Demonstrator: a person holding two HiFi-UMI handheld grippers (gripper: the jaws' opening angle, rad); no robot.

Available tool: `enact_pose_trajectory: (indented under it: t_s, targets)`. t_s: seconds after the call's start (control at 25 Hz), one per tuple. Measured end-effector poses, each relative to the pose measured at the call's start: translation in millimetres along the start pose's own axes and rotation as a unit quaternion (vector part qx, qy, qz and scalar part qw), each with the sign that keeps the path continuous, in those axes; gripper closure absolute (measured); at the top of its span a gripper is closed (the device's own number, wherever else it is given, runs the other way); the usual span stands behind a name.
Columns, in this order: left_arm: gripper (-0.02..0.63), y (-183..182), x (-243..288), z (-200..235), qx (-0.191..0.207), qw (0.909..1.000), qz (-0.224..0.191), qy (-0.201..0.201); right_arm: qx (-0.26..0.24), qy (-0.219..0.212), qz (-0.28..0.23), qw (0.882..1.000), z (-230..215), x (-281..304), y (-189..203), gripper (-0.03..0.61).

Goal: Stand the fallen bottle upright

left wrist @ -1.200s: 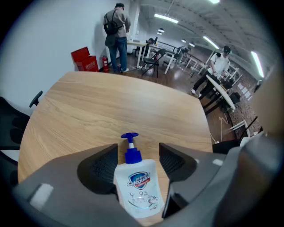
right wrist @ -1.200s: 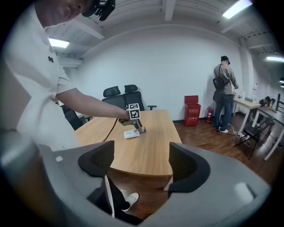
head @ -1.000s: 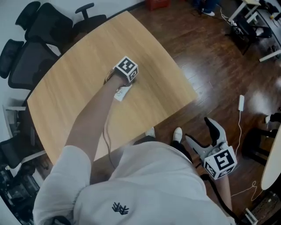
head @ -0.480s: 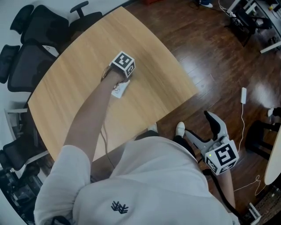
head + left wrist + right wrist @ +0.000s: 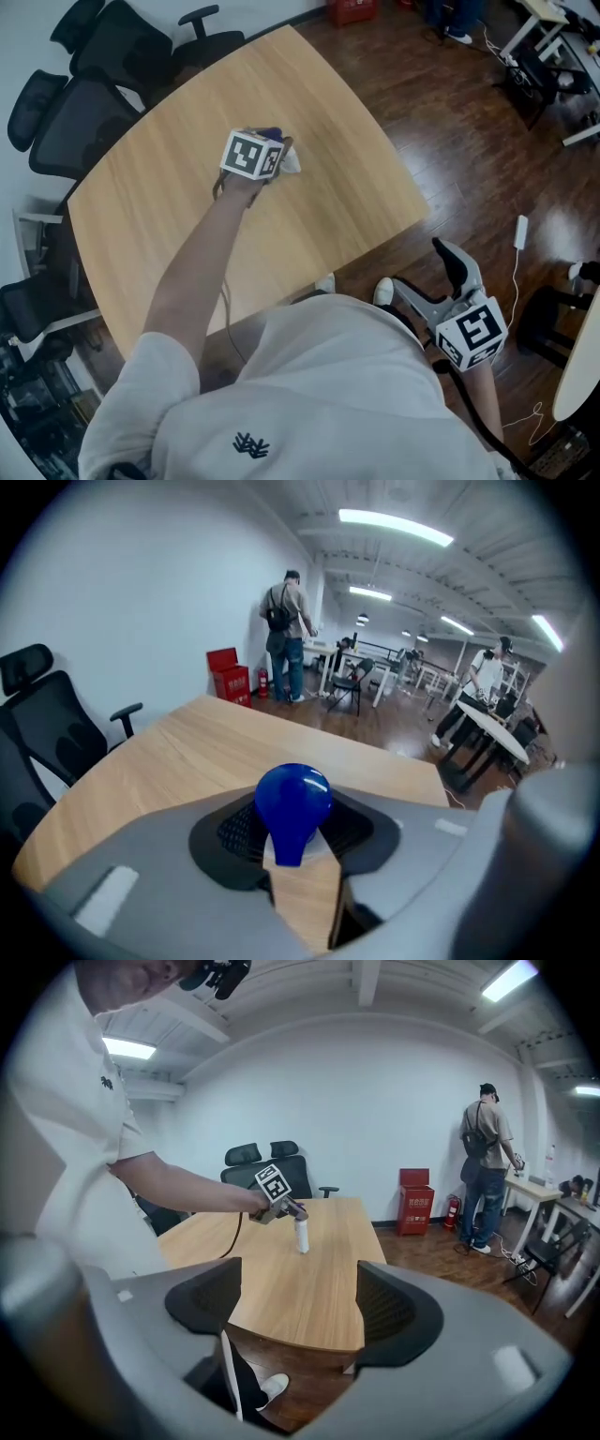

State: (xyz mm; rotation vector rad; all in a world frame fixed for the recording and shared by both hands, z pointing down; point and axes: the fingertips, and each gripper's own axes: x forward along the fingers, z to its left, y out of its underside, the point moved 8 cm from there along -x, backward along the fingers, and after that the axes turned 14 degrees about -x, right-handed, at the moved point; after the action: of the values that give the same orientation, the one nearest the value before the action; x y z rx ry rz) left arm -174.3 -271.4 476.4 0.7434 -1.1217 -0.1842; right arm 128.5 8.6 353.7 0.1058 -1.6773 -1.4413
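Since the bottle (image 5: 301, 1235) had to end up standing, I kept my left hand-held gripper (image 5: 298, 844) pinched tight on its blue cap (image 5: 292, 799). That let the white body hang nearly upright around the middle of the table (image 5: 178, 197). Couldn't tell if the base touched the wood. My right hand-held gripper (image 5: 292, 1312) sat spread and empty off the near edge, probably not needed for this one.
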Motion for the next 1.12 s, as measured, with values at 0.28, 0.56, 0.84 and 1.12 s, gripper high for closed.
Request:
enact_pose_trajectory:
  t_s: [0.28, 0.56, 0.84, 1.12]
  targets:
    - [0.474, 26, -2, -8, 0.001, 0.9924, -0.120, -0.027, -0.023, -0.013, 0.006, 1.000, 3, 4, -7, 0.189]
    - [0.471, 5, 12, -8, 0.006, 0.9945, -0.102, -0.022, -0.026, -0.013, 0.014, 0.999, 9, 3, -11, 0.189]
    - [0.463, -1, 21, -7, 0.013, 0.9945, -0.098, -0.033, 0.004, 0.013, 0.017, 1.000, 13, -14, -1, 0.189]
    - [0.299, -4, 11, -9, 0.020, 0.9883, -0.133, -0.072, 0.011, 0.034, 0.018, 0.999, 14, -28, 5, 0.189]
